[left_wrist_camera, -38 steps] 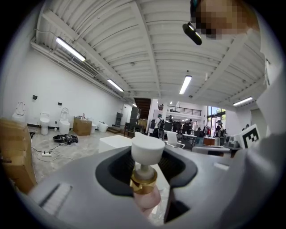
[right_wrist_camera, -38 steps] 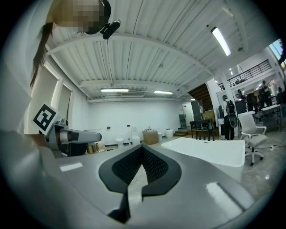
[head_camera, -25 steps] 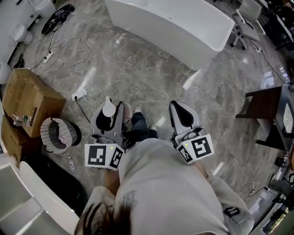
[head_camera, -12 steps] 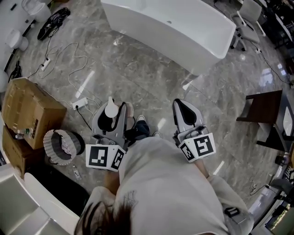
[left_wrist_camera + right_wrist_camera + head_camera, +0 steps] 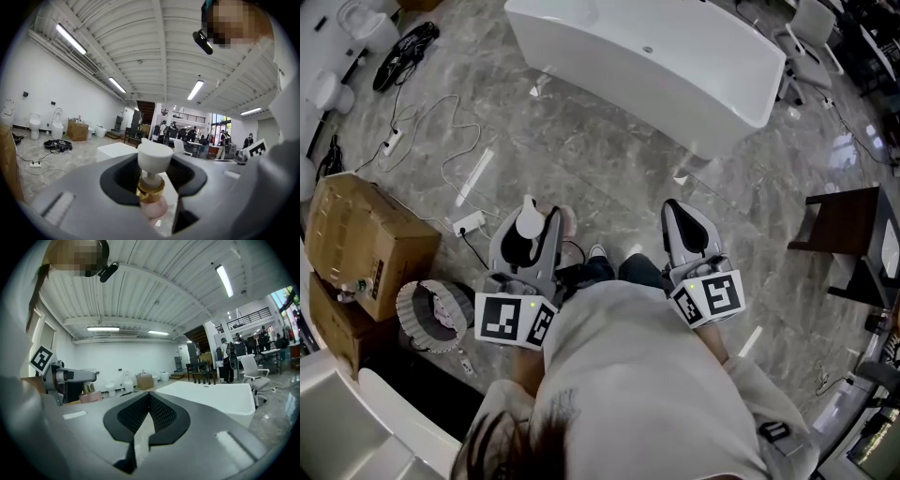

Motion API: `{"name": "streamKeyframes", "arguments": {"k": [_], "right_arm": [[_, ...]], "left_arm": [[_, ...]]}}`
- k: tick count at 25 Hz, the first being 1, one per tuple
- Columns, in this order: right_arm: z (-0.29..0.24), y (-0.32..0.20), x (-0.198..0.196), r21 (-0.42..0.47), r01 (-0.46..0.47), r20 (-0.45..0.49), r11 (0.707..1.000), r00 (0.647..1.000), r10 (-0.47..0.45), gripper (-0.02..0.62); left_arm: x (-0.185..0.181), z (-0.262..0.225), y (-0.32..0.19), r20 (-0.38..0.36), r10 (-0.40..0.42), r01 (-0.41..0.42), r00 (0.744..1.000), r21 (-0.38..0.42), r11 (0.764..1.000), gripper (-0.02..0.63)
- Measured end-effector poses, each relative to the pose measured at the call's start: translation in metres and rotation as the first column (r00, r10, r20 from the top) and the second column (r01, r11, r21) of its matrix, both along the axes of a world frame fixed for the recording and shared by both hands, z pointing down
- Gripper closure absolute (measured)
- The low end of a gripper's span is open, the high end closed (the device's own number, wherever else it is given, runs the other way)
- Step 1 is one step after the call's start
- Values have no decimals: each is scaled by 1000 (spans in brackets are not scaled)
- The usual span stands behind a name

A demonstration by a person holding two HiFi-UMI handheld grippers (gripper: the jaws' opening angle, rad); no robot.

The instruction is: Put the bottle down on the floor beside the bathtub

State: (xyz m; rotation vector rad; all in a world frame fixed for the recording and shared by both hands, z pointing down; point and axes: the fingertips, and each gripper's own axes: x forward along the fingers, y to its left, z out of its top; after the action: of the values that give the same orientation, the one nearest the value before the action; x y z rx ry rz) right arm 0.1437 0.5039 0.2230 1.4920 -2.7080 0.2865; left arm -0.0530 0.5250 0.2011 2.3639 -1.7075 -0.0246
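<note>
The left gripper (image 5: 538, 216) clamps the pink bottle (image 5: 153, 158) — right gripper (image 5: 149, 395) closed, empty.

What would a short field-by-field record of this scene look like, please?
Left tongs: closed on pink bottle with gold collar and white cap
Right tongs: shut, empty
Bottle: held off the grey marble floor, not yet set down
White bathtub: ahead of the person, apart from both tongs
Left side: brown cardboard box, round basket
</note>
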Motion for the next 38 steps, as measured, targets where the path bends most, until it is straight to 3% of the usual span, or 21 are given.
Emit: {"name": "streamKeyframes", "arguments": {"k": [11, 19, 28, 38], "right_arm": [[6, -27, -16, -33, 21, -14, 999, 1000, -21, 597], [11, -78, -22, -48, 80, -15, 996, 997, -81, 597], [11, -157, -12, -41, 130, -22, 991, 991, -131, 597], [11, -210, 12, -26, 152, -21, 988, 988, -153, 597]], "left_arm": [[-17, 9, -24, -10, -34, 34, 999, -29, 999, 403], [-21, 17, -66, -28, -94, 93, 995, -51, 994, 403], [-18, 18, -131, -30, -184, 182, 983, -46, 982, 403], [0, 12, -178, -35, -224, 224, 974, -13, 974, 402]]}}
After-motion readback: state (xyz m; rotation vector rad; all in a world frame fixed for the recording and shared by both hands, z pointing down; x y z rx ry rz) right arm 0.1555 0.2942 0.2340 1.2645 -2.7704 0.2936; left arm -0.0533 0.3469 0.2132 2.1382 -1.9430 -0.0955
